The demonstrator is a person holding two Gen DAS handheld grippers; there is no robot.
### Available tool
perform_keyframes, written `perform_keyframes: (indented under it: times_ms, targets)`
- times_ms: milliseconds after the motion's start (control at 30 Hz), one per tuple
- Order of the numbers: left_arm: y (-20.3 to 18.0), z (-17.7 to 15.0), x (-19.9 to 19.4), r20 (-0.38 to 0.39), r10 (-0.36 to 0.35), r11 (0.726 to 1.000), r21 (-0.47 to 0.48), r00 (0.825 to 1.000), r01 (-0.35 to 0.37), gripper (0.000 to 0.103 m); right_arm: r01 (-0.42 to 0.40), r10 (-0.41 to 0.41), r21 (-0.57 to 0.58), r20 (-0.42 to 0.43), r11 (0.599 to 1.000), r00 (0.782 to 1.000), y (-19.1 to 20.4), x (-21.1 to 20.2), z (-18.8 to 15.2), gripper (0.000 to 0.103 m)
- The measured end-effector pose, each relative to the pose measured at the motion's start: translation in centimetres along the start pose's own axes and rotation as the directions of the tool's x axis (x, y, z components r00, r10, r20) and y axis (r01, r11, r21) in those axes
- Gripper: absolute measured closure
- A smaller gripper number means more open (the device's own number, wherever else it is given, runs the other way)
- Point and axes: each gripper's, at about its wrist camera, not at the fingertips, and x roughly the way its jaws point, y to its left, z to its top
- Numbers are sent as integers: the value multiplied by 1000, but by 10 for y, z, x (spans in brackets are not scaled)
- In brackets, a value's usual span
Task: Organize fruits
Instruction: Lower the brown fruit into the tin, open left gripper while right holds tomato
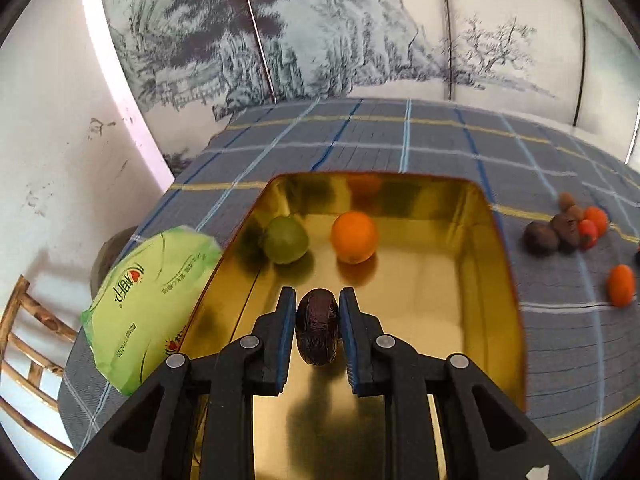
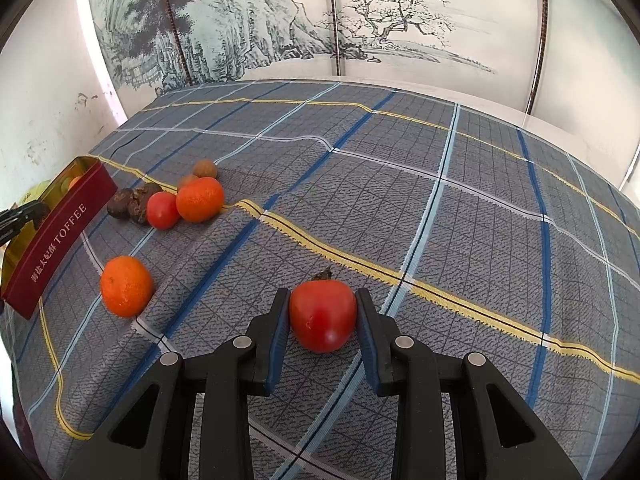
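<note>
The left hand-held gripper [image 1: 318, 322] is clamped on a dark brown wrinkled fruit [image 1: 318, 330] above the open gold tin [image 1: 440, 300], where a green fruit [image 1: 286, 239] and an orange [image 1: 354, 237] already lie. The right hand-held gripper [image 2: 322, 322] pinches a red tomato [image 2: 322, 316] over the checked cloth on the surface [image 2: 400, 184]. More fruit [image 2: 168, 204] lies near the tin's red side.

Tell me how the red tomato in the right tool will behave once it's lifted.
The tomato looks smooth and glossy, so it may slip between the right tool pads. Its skin is probably soft and could bruise under a hard squeeze. Being rounded, it would likely roll on the tablecloth if dropped.
</note>
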Motion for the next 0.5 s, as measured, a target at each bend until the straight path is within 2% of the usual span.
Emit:
perform_keyframes:
  times_ms: [500]
  targets:
    - [20,12,17,-100,-1,999,-34,995,-2,84,2,-2,-2,-1,1000,1000,1,0,0,69]
